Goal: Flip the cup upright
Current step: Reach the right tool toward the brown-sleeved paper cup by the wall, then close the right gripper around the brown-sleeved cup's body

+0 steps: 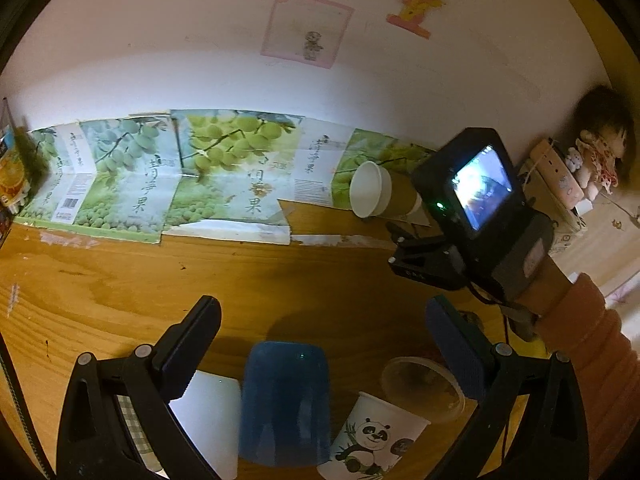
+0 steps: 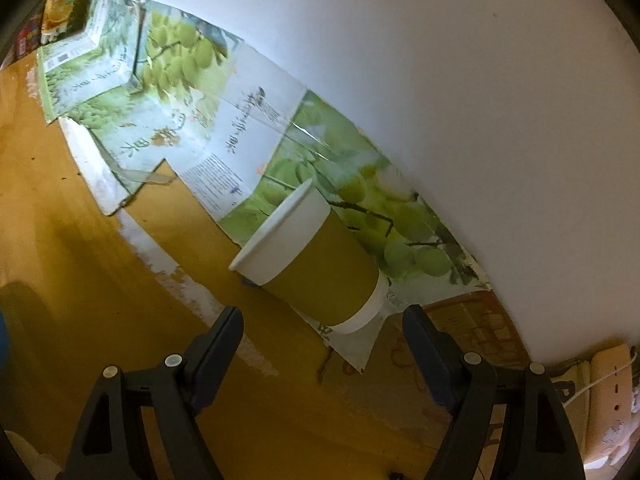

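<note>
A paper cup with a brown sleeve and white rim (image 2: 320, 264) lies on its side on the wooden table, mouth pointing left, against the grape-print cardboard. It also shows in the left wrist view (image 1: 380, 194). My right gripper (image 2: 322, 334) is open and empty, its fingers on either side of the cup's base end, just short of it. In the left wrist view the right gripper's body (image 1: 472, 216) is right beside the cup. My left gripper (image 1: 320, 328) is open and empty, above a blue cup (image 1: 286, 400).
A panda-print paper cup (image 1: 376, 436) and a clear plastic cup (image 1: 424, 388) lie by the blue cup. Grape-print cardboard (image 1: 216, 176) leans along the white wall. A doll (image 1: 600, 152) and a power strip (image 2: 612, 392) are at the right. A juice carton (image 2: 64, 4) stands far left.
</note>
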